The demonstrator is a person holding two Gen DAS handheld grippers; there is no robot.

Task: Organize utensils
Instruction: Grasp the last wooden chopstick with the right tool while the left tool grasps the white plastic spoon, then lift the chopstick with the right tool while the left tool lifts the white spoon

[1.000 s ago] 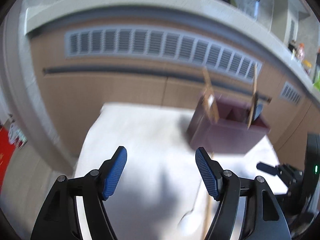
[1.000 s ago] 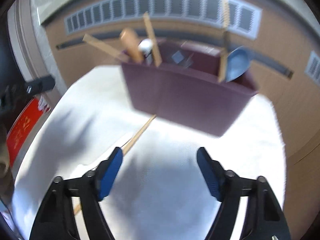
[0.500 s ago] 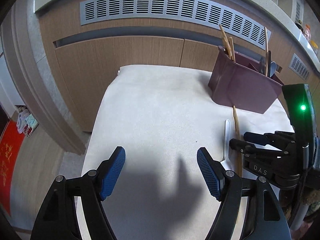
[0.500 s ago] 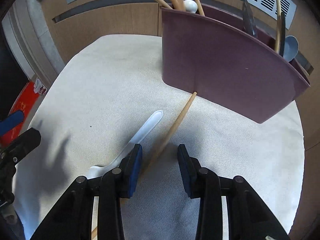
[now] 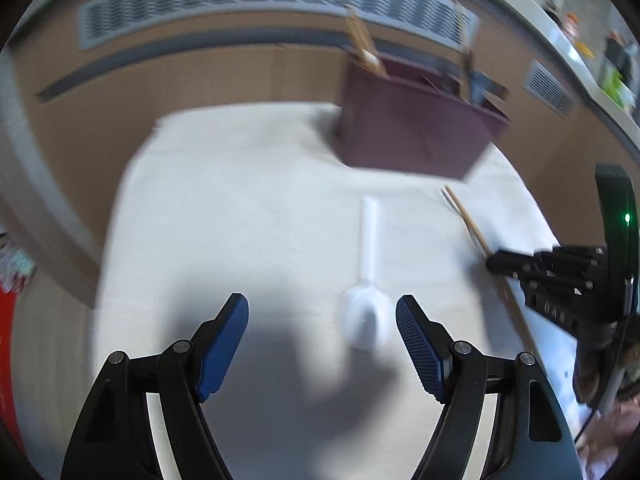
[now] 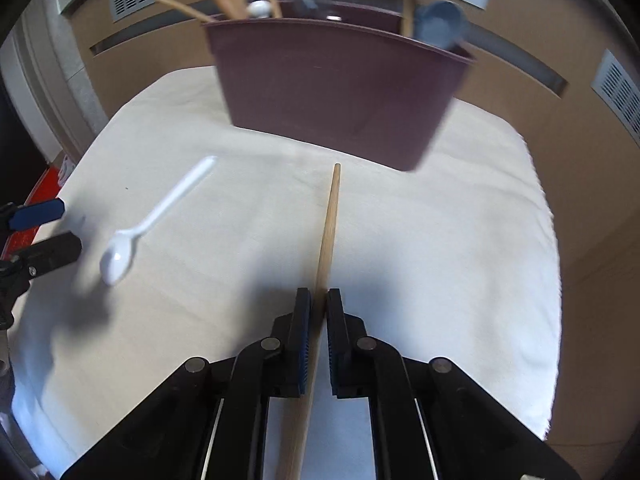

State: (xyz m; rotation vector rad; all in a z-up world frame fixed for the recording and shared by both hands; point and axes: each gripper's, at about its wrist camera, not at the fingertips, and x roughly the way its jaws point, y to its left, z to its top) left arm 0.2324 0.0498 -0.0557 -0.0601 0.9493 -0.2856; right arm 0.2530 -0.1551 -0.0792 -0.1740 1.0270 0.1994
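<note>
Here the step in hand is the pick-up of the two utensils left lying on the white cloth-covered table [image 6: 460, 240]; the maroon utensil caddy [image 6: 340, 88] at its far edge already holds wooden sticks, a blue spoon [image 6: 440, 26] and other pieces. Behind it runs a wood-panelled wall [image 6: 540, 132] with a slatted grey vent [image 5: 248, 8] above. The right gripper [image 6: 319, 312] has its jaws closed on a wooden chopstick [image 6: 327, 232], whose far tip points toward the caddy. The left gripper [image 5: 322, 332] has its jaws wide and empty above the bowl of a white plastic spoon [image 5: 368, 280], which lies just inside the right-hand pad. Next, by judgement, the chopstick must be lifted, stood upright and lowered into a compartment, while the left jaws descend and close on the spoon.
</note>
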